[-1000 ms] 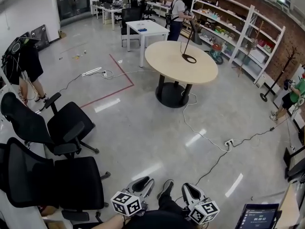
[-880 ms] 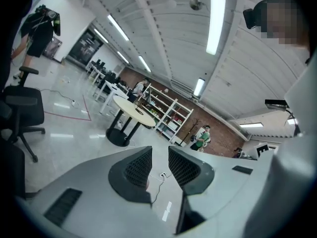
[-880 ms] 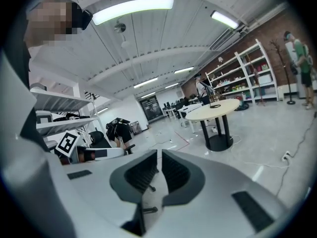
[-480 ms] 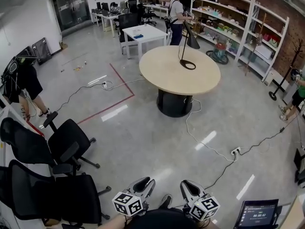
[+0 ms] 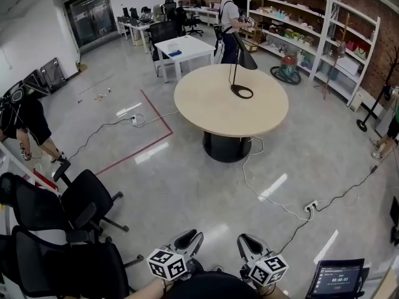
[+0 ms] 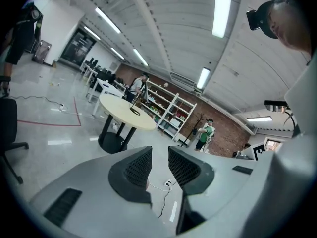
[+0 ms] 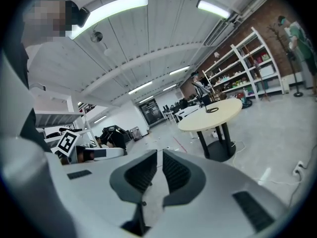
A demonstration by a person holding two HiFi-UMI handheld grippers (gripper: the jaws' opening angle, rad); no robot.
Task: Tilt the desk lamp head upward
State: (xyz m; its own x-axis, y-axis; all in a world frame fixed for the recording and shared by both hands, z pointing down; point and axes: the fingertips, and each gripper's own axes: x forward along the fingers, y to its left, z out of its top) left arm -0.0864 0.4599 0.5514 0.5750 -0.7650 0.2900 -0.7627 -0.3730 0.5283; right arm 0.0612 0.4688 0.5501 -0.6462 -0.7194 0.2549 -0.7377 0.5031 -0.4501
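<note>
With right gripper (image 5: 245,239) clenched on nothing, left gripper (image 5: 189,235) barely parted and empty, and desk lamp (image 5: 247,60) well ahead of both on round table (image 5: 209,101), open before contact or risk toppling it.
</note>
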